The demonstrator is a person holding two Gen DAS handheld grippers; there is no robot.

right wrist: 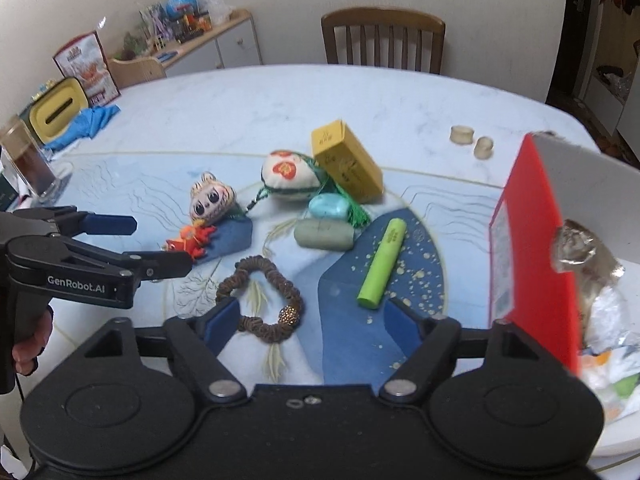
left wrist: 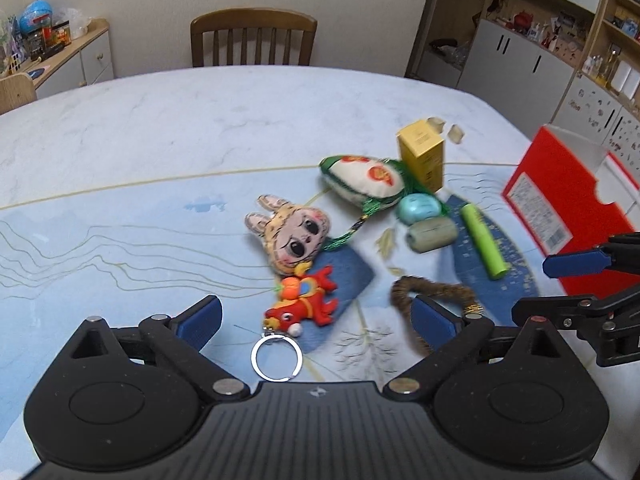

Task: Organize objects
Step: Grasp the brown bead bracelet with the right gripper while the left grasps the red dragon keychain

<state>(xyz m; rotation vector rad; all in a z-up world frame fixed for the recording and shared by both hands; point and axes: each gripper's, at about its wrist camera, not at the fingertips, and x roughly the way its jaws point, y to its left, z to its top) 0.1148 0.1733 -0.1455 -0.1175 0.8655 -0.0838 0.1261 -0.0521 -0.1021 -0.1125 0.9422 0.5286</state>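
Both tools open and empty: left tool (left wrist: 318, 318) should straddle the red fish keychain (left wrist: 306, 300), right tool (right wrist: 308, 318) the brown scrunchie (right wrist: 260, 292), lower centre, before squeezing.

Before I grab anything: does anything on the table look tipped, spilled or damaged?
Nothing is spilled or visibly broken. The yellow carton looks tilted in the right wrist view, leaning by the embroidered pouch. The red box already holds crumpled wrappers. The rest simply lies loose in a cluster.
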